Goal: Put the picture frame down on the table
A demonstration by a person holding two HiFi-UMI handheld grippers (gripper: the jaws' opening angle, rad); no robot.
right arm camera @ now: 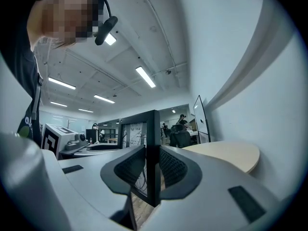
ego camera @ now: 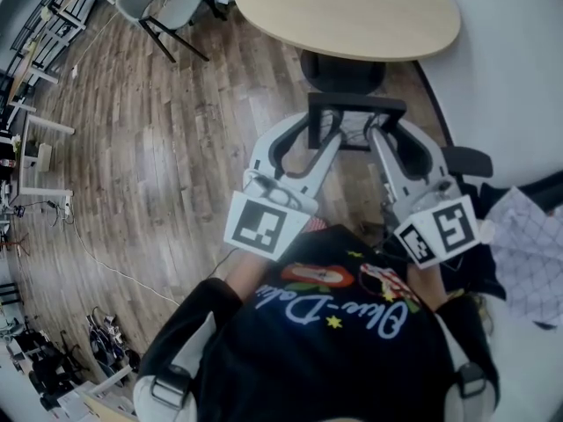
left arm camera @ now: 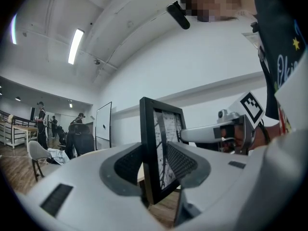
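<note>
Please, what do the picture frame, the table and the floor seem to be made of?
The picture frame has a plain black matte border, probably plastic or painted wood. The table has a pale, smooth, even top, likely wood laminate. The floor shows brown planks with grain, so wood or wood-look vinyl.

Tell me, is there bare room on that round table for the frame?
Yes: what shows of the round table is bare, from the black chair at its near edge to the white wall. The picture frame is held short of it. Crowded: the checked cloth at right.
</note>
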